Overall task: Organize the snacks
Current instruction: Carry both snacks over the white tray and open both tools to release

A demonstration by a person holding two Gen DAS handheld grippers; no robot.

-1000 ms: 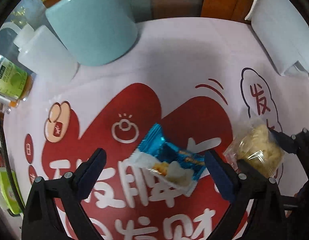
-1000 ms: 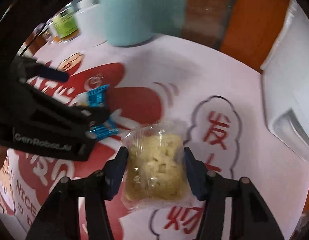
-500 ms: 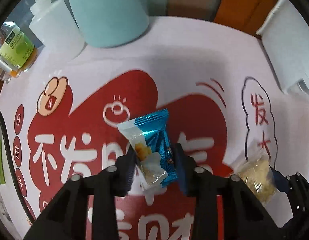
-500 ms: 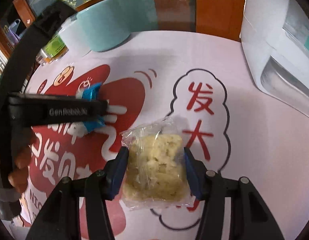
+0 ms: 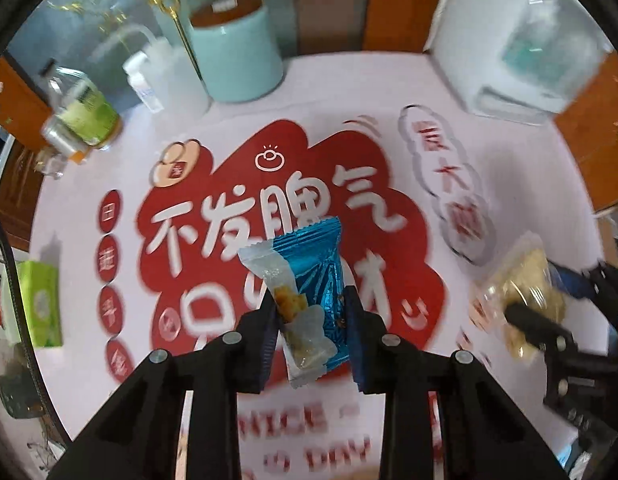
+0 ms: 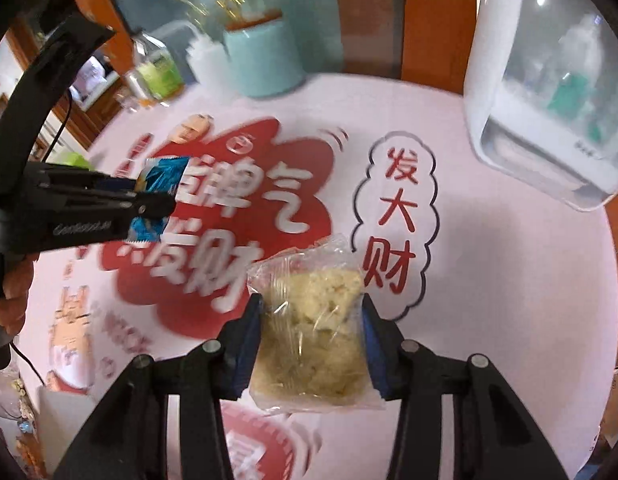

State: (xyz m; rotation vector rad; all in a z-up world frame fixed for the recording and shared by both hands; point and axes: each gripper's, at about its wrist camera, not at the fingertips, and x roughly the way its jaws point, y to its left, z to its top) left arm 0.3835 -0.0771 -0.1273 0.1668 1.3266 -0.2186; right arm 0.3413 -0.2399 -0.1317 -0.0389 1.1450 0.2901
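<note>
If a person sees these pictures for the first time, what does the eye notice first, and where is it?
First comes the blue snack packet, pinched in the left gripper above the table. Next is the clear-wrapped yellow snack, clamped in the right gripper further right. Under both lies the tablecloth with its big red cloud and white Chinese characters, and a mint-green jar stands at the far edge.

A pale desk cover [image 5: 309,92] printed with a large red cloud and white Chinese characters fills the middle of both views. Along the top of the left wrist frame stand a mint-green canister [image 5: 235,54], just left of it a white squeeze bottle [image 5: 165,76], and further left a green-labelled bottle [image 5: 83,114]. A white appliance with a clear front [image 6: 549,92] sits at upper right, and a green box [image 5: 41,306] lies at the left edge.
</note>
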